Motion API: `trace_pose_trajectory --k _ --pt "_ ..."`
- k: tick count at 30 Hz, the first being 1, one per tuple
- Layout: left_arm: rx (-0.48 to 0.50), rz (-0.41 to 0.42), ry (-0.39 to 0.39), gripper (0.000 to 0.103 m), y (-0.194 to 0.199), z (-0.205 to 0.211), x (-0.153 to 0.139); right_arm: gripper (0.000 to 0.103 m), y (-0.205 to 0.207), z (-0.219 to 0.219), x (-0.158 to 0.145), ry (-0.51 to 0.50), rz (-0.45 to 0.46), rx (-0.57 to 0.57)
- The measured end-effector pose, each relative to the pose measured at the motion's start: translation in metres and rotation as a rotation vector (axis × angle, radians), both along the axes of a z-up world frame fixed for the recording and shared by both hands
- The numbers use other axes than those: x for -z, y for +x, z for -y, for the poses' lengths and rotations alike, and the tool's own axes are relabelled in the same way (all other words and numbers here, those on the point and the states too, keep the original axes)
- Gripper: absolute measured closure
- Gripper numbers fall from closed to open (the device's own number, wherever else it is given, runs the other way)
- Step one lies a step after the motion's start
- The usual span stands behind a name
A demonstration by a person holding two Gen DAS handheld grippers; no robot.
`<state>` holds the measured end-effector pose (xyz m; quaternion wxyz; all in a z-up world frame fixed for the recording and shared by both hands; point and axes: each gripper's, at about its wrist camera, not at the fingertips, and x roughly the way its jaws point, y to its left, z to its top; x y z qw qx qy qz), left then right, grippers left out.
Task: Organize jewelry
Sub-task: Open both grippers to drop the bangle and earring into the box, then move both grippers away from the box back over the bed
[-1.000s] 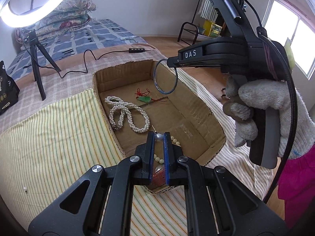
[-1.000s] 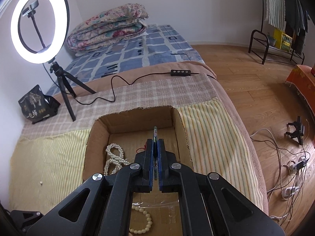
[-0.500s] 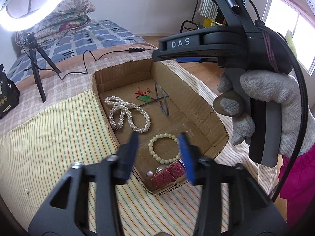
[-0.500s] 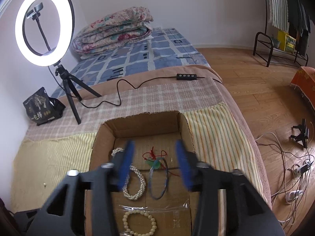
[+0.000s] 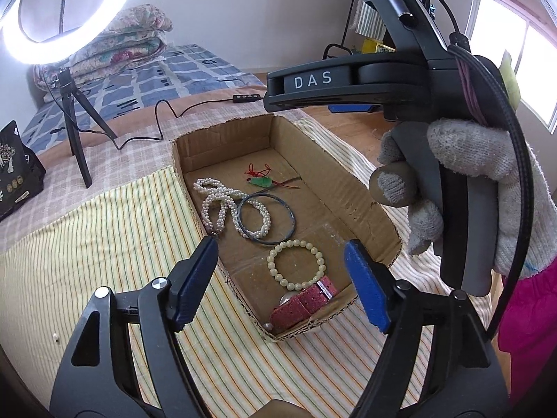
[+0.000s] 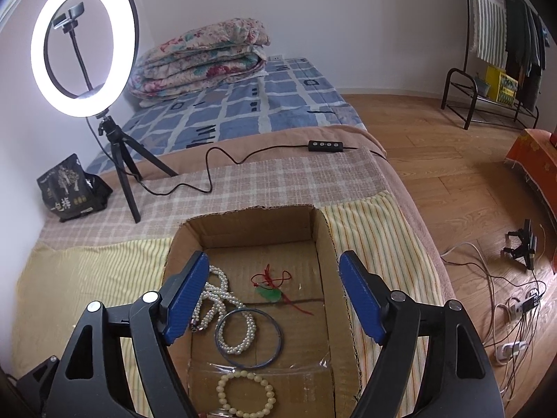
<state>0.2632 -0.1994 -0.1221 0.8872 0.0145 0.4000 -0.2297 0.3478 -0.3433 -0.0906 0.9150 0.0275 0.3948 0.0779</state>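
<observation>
Jaws of left gripper (image 5: 282, 280) and right gripper (image 6: 273, 299) opening, nothing between. Blue bangle (image 6: 249, 338) flat in cardboard box (image 6: 323, 240), overlapping pearl necklace (image 6: 217, 301); bead bracelet (image 6: 245, 395) at bangle's 6 o'clock, green pendant (image 6: 268, 294) at 12.

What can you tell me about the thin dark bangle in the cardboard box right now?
The bangle is a thin, dark bluish ring, metal or glass by its look, plain and closed. It lies flat on the floor of the cardboard box, near the middle, and neither gripper touches it. One loop of the white pearl necklace overlaps its rim and shows inside the ring. The cream bead bracelet lies just beyond its nearer edge; whether they touch is unclear. The green pendant sits apart, farther back.
</observation>
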Motion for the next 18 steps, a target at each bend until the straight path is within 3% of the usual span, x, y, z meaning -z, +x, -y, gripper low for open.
trace_pose_trajectory --k 18 --pt "-0.021 0.055 0.018 0.025 -0.023 -0.029 -0.024 0.026 -0.028 -0.010 -0.030 -0.011 0.056 0.009"
